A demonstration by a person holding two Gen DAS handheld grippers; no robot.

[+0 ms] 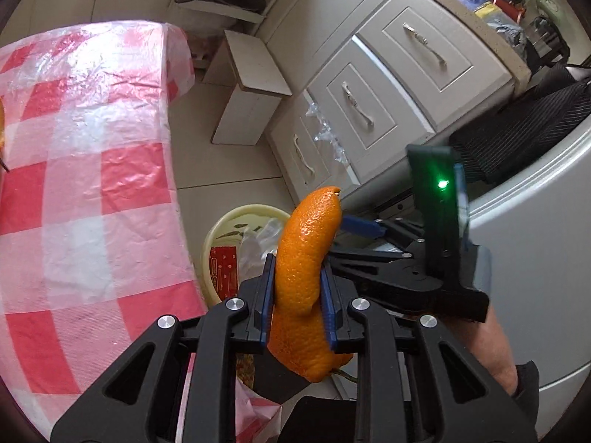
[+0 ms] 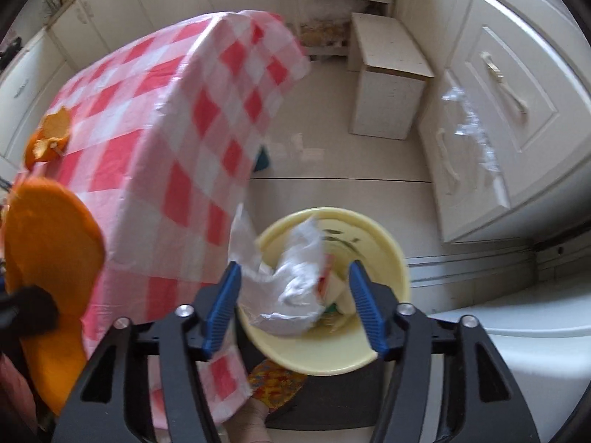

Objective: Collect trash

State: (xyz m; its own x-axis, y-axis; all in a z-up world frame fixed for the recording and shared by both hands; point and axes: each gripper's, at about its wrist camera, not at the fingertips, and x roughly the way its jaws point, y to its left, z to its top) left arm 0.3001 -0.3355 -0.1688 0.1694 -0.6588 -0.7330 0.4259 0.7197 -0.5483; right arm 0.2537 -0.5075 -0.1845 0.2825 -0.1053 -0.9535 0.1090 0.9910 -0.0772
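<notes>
Left wrist view: my left tool (image 1: pixel 298 299) squeezes orange peel (image 1: pixel 308 254), curved, bumpy, just above and beside yellow bin (image 2: pixel 384 251). My right tool (image 2: pixel 295 308) wide open over bin, holds nothing; white plastic bag (image 2: pixel 295 280) inside. Next I think: move peel over bin, let go.

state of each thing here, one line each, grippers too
left gripper: shut on orange peel
orange peel: held upright between the pads
right gripper: open, above the bin
yellow bin: on the floor, holding trash
clear plastic bag: crumpled, at the bin's mouth
peel scraps: on the checked tablecloth
</notes>
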